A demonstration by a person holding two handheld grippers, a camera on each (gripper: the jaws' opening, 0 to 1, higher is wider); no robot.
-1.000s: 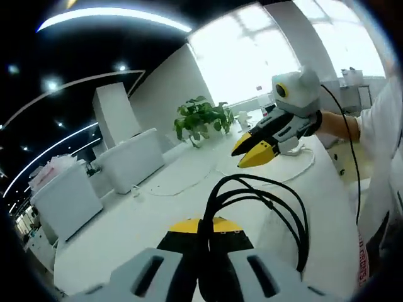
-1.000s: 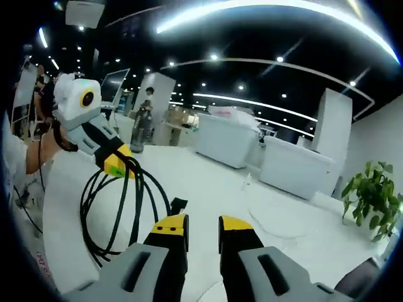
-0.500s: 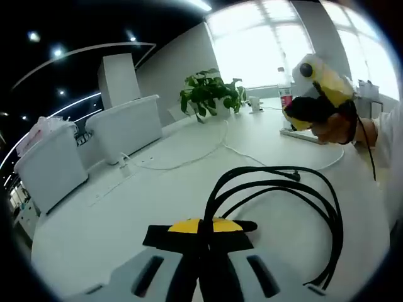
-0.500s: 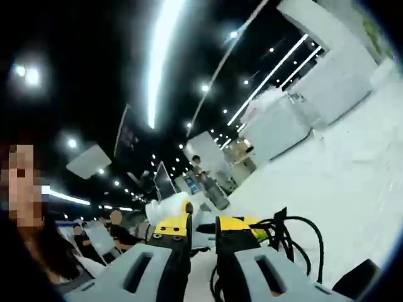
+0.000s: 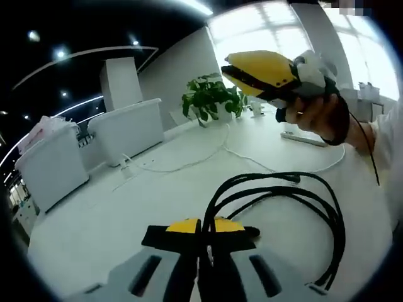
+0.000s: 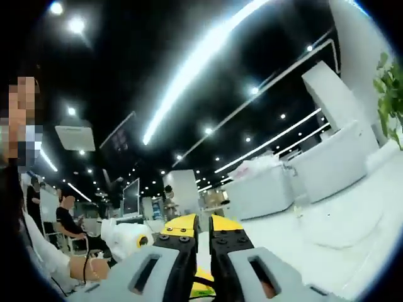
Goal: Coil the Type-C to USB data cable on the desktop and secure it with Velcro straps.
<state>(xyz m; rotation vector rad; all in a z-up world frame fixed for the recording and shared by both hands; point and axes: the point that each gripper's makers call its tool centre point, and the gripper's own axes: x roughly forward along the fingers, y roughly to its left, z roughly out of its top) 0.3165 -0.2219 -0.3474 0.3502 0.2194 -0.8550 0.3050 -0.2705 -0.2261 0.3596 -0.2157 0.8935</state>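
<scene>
Cable (image 5: 296, 207), black and looped into a loose coil, hangs from the left claw (image 5: 205, 228) in the left gripper view. The two yellow-tipped jaws are pressed together on the gathered strands, and a black strap (image 5: 165, 238) lies across the jaws just behind the tips. The coil spreads out to the right of the claw over the white worktop (image 5: 126, 214), near its right edge, with one plug end (image 5: 291, 178) sticking out at the top of the loop. Above it the right claw (image 5: 258, 70) is held in the air by a hand (image 5: 318, 116), its yellow jaws nearly closed with a thin gap and nothing between them. A thin white wire (image 5: 201, 157) runs across the far part of the worktop, and a potted plant (image 5: 211, 99) stands at its far edge by the bright windows. White cabinets (image 5: 94, 148) sit beyond the left edge.

In the right gripper view the right claw (image 6: 202, 224) points up toward the ceiling lights (image 6: 201, 56), jaws close together with a narrow slit and empty. Below left, the left claw's white body (image 6: 126, 239) shows, held by a hand (image 6: 88, 267). People (image 6: 60, 220) sit at the far left.
</scene>
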